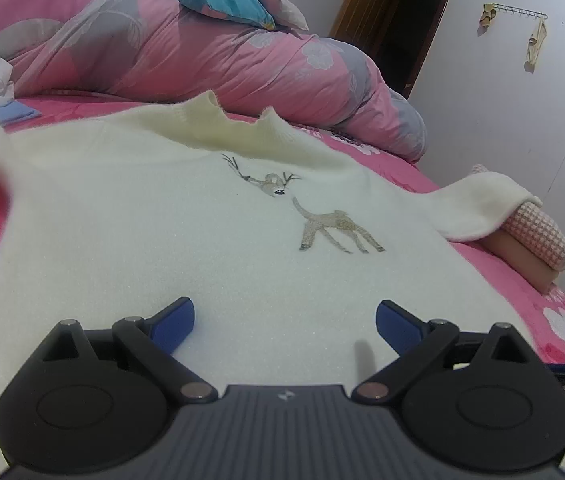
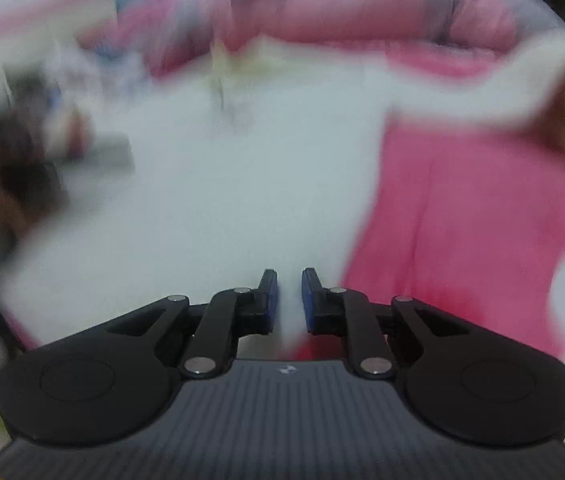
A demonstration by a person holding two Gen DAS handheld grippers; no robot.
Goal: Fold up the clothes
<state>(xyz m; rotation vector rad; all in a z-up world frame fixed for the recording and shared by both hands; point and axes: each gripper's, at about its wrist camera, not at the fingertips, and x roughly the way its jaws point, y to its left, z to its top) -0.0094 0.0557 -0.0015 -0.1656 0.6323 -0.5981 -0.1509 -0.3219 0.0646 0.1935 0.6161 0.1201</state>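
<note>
Sweater (image 1: 162,216) — soft, light knit, likely droops; take hem or cuff; left gripper (image 1: 285,322) wide; right gripper (image 2: 289,300) pinches its edge.

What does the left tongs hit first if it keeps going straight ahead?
Likely the cream sweater itself: the left tongs stands open, low over the fabric, pointing toward the embroidered deer. Depth is unclear; beyond lies the pink quilt.

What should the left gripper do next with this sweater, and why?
Probably lower and close the left gripper on the sweater hem: its jaws are open over the fabric, while the right gripper already pinches an edge.
</note>
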